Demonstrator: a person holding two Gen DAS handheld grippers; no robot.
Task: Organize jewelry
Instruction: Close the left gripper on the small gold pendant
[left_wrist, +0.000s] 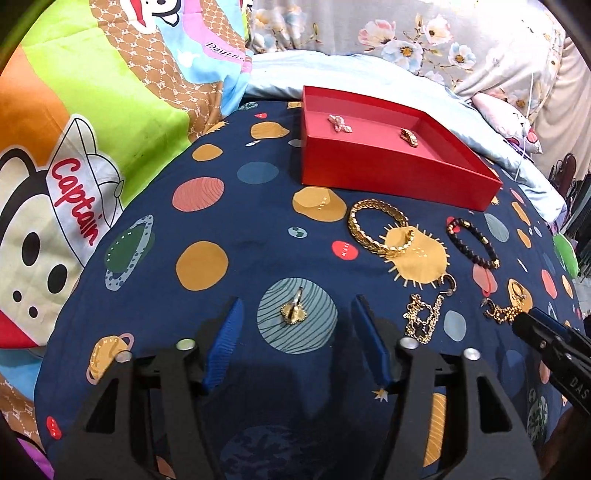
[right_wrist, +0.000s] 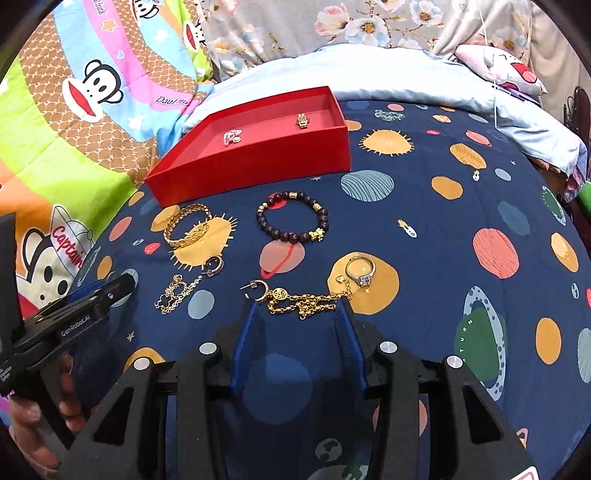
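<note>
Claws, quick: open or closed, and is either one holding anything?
Left claw: open, empty, a gold ring lying between its fingers.
Right claw: open, empty, fingers either side of a gold chain.

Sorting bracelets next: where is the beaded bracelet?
In the right wrist view, the beaded bracelet lies on the bedspread just before the red box, right of the gold bangle.

Open right claw (right_wrist: 297, 314) straddles gold chain (right_wrist: 306, 302).
</note>
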